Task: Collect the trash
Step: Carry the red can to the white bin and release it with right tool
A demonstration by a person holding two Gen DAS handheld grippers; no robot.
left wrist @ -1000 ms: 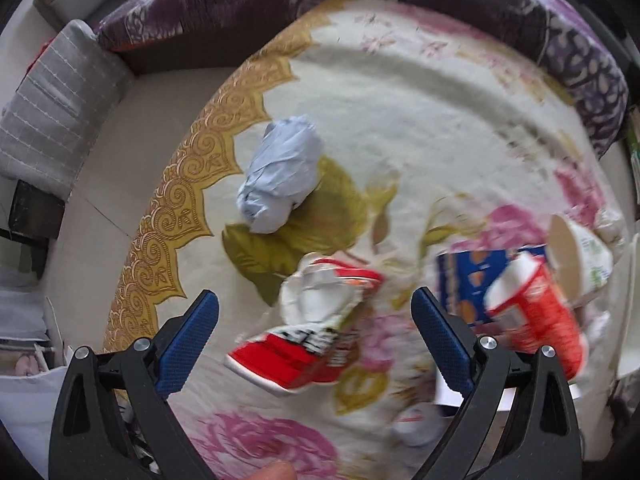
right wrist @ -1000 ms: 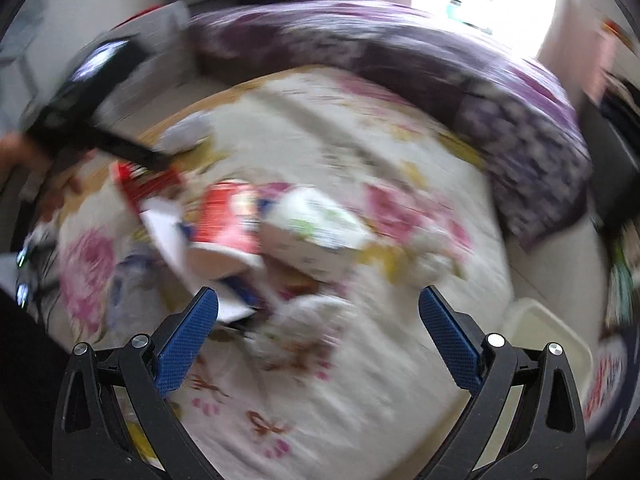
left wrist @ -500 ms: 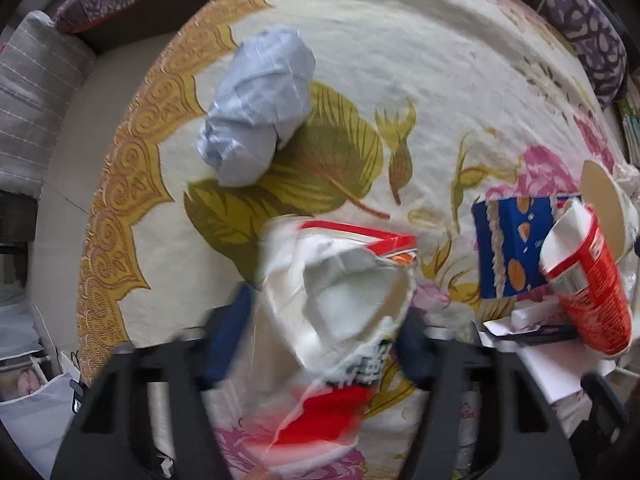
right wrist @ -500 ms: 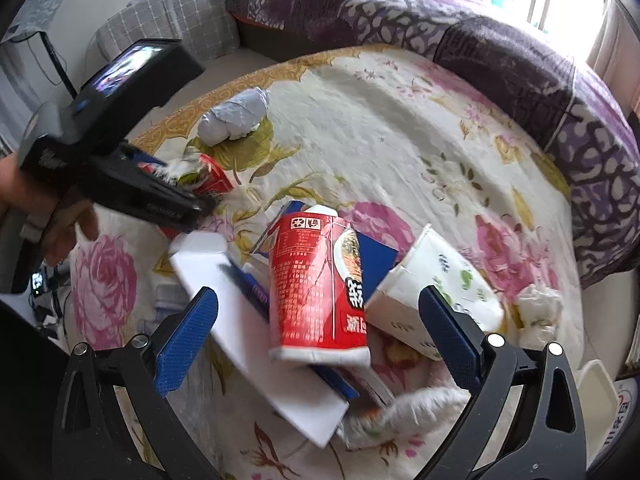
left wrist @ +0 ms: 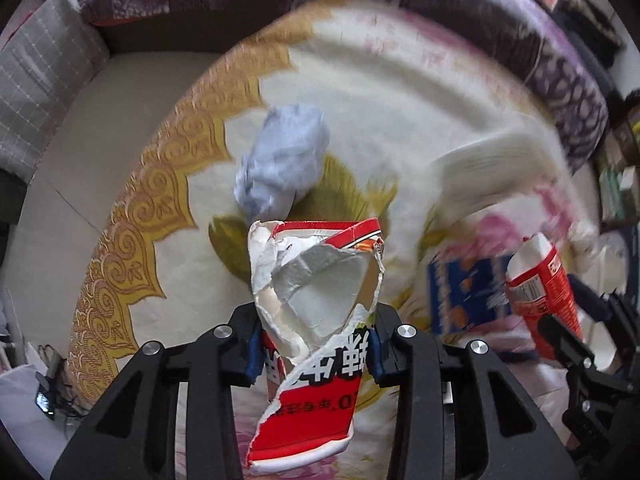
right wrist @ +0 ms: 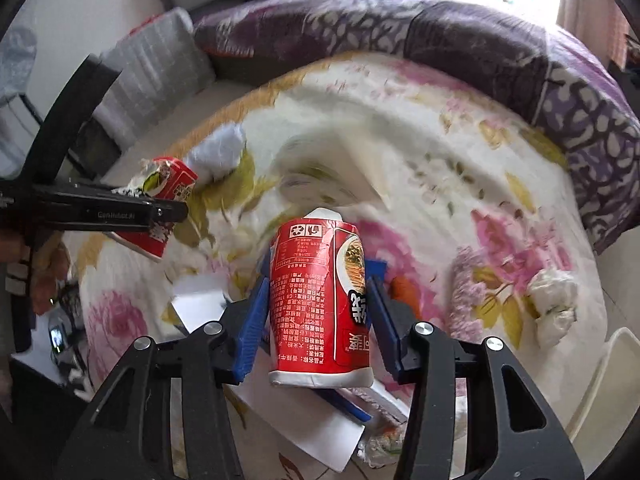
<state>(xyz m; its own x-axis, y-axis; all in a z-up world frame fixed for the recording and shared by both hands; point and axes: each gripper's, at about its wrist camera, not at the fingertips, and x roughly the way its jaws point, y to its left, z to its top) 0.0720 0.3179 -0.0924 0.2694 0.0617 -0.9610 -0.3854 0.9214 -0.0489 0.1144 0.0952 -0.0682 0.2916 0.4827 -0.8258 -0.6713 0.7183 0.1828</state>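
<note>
A torn red-and-white noodle cup (left wrist: 316,280) stands between the pads of my left gripper (left wrist: 316,344). The jaws are closing and the pads press on its sides. The right wrist view shows the same cup (right wrist: 172,184) at the left, in that gripper (right wrist: 160,212). An intact red noodle cup (right wrist: 316,280) sits mouth toward the camera in my right gripper (right wrist: 320,320), whose jaws are closing with both blue pads against its wall. Both cups are over the floral blanket (left wrist: 400,100).
A crumpled pale blue paper ball (left wrist: 284,164) lies beyond the torn cup. A white paper cup (right wrist: 332,160) is blurred behind the red cup. A blue packet (left wrist: 464,296), white paper (right wrist: 304,420), a tissue wad (right wrist: 554,300) and a white bin (right wrist: 600,380) lie nearby.
Both grippers went from wide open to closed, the left on the torn cup, the right on the red cup. The white paper cup has moved away from beside the red cup.
</note>
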